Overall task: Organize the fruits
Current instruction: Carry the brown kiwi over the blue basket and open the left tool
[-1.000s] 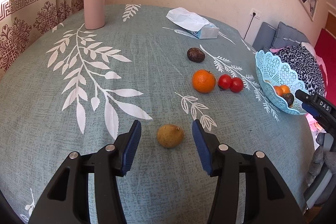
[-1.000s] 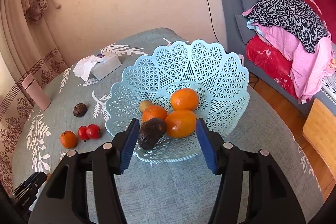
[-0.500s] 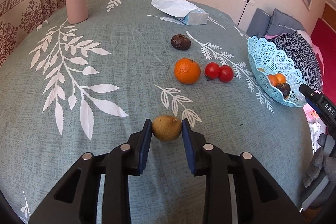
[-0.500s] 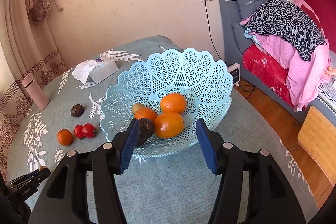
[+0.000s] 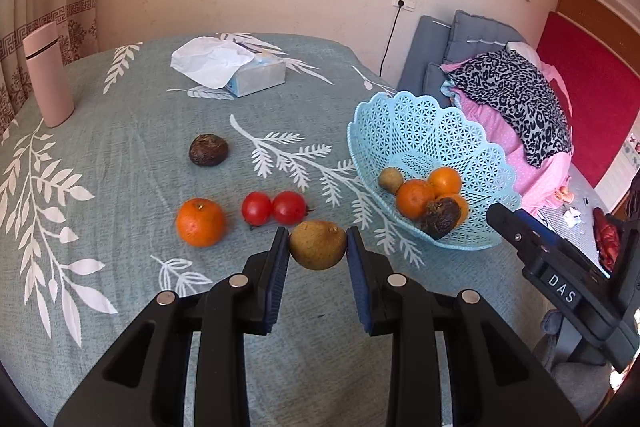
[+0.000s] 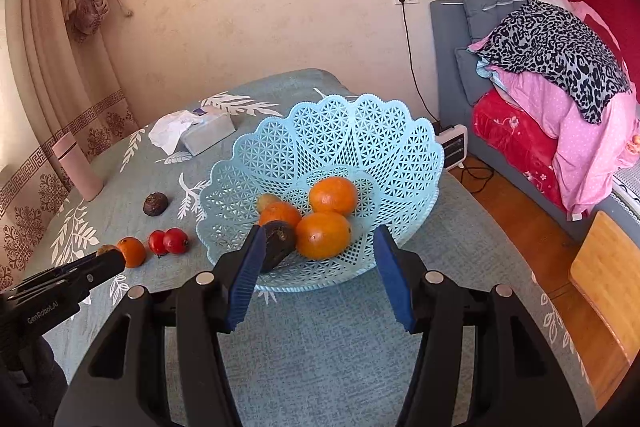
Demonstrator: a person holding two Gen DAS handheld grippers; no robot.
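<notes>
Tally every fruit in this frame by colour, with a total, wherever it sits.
Orange fruits: 4
Red tomatoes: 2
Dark brown wrinkled fruits: 2
Tan-brown fruits: 2, one clamped in the left gripper
Total: 10

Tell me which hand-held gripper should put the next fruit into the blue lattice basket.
Left. The left hand-held gripper already clamps the brownish-yellow round fruit; the right hand-held gripper is open and empty, at the blue lattice basket.

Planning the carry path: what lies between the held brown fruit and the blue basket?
Only bare tablecloth between brown fruit and basket, in the left wrist view.
</notes>
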